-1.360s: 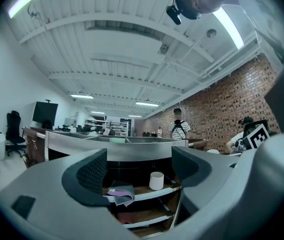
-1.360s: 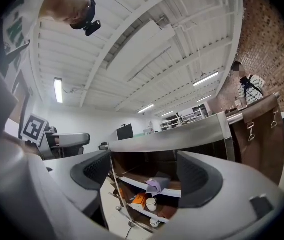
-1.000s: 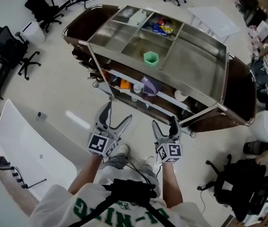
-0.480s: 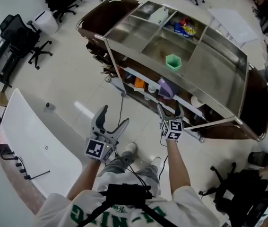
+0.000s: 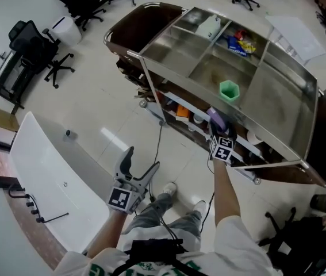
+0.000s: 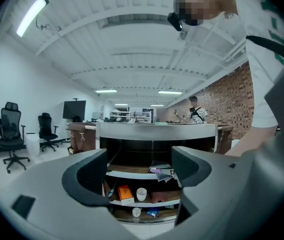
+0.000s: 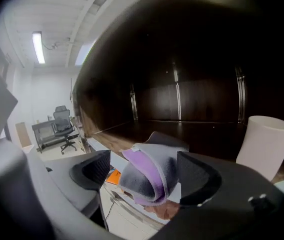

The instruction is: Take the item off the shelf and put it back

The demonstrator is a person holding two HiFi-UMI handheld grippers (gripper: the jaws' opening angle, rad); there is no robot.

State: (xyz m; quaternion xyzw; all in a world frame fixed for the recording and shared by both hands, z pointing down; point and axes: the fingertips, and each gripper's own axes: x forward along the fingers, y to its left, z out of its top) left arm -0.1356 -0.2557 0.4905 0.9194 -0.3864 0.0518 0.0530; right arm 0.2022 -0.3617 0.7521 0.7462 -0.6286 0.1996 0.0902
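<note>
My right tongs (image 5: 214, 130) reach under the steel top of the cart (image 5: 277, 96), onto its upper shelf (image 7: 126, 129). Their jaws are spread and sit one on each side of the folded grey and purple cloth (image 7: 152, 176), which lies at the front edge of that shelf. The right-hand jaw is against or just beside the cloth and the other stands a little off it, so the cloth is straddled, not pinched. A white cup (image 7: 264, 144) stands upright on the same shelf, to the right of the cloth. My left tongs (image 5: 141, 163) hang low beside my legs, well apart from the cart, jaws spread with nothing held between them. They point at the cart's lower shelves, where an orange box (image 6: 125, 194) sits just beside a small white mug (image 6: 141, 194). A green cup (image 5: 229, 89) stands on the steel top.
</note>
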